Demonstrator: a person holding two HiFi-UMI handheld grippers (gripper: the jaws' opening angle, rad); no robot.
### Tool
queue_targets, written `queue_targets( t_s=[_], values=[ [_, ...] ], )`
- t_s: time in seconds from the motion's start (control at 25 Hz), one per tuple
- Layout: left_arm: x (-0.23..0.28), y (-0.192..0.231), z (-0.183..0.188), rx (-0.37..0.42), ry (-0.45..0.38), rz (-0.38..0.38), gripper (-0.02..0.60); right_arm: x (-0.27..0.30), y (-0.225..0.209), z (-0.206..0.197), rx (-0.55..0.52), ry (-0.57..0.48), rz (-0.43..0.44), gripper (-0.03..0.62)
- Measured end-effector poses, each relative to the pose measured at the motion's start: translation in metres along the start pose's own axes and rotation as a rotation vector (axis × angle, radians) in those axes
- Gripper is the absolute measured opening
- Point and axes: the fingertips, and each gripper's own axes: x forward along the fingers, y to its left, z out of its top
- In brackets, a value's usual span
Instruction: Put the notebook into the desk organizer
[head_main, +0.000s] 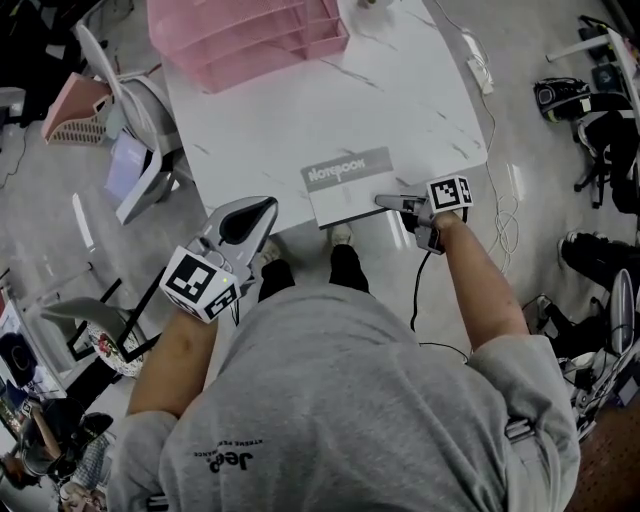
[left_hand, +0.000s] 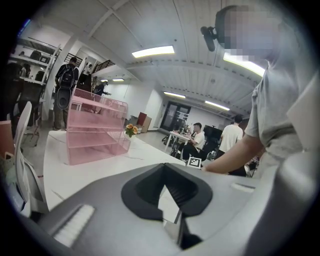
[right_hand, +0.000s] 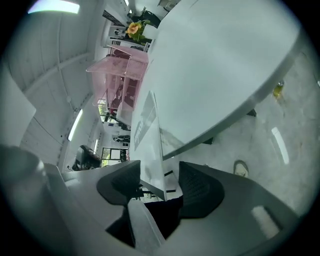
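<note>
**Right gripper at the notebook's edge, left gripper idle**

The grey notebook (head_main: 350, 185) lies flat at the near edge of the white table (head_main: 420, 90), well apart from the pink desk organizer (head_main: 250, 40) at the far end. The right gripper (head_main: 390, 202) reaches in from the right. In the right gripper view the notebook's near side (right_hand: 150, 145) stands between the two dark pads (right_hand: 200, 187), which are partly apart; a gap shows on the right-hand pad's side, so they do not clamp it (the view is rolled, so the table looks tilted). The left gripper (head_main: 268, 205) hangs off the table's near edge, left of the notebook. Its tips meet with nothing between them, and its own view looks across the table at the organizer (left_hand: 95, 132).
</note>
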Motion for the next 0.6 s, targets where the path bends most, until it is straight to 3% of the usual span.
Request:
queue_targets(
  t_s=[0.12,0.2,0.4,0.6],
  values=[
    [0.001,-0.001,-0.002,-0.006,-0.003,-0.002,0.057,-0.001,0.006,0.0,0.022,-0.011,0.035,0.106],
    [0.0,-0.001,-0.002,-0.008,-0.005,-0.004,0.057,-0.003,0.017,-0.002,0.03,-0.012,0.062,0.036],
    [-0.005,0.0,0.005,-0.009,-0.023,-0.002,0.057,-0.018,0.059,-0.006,0.004,-0.06,0.151,0.011],
    [-0.017,0.005,0.017,-0.013,-0.062,0.011,0.057,-0.038,0.121,0.015,-0.025,-0.199,0.264,0.009]
  ],
)
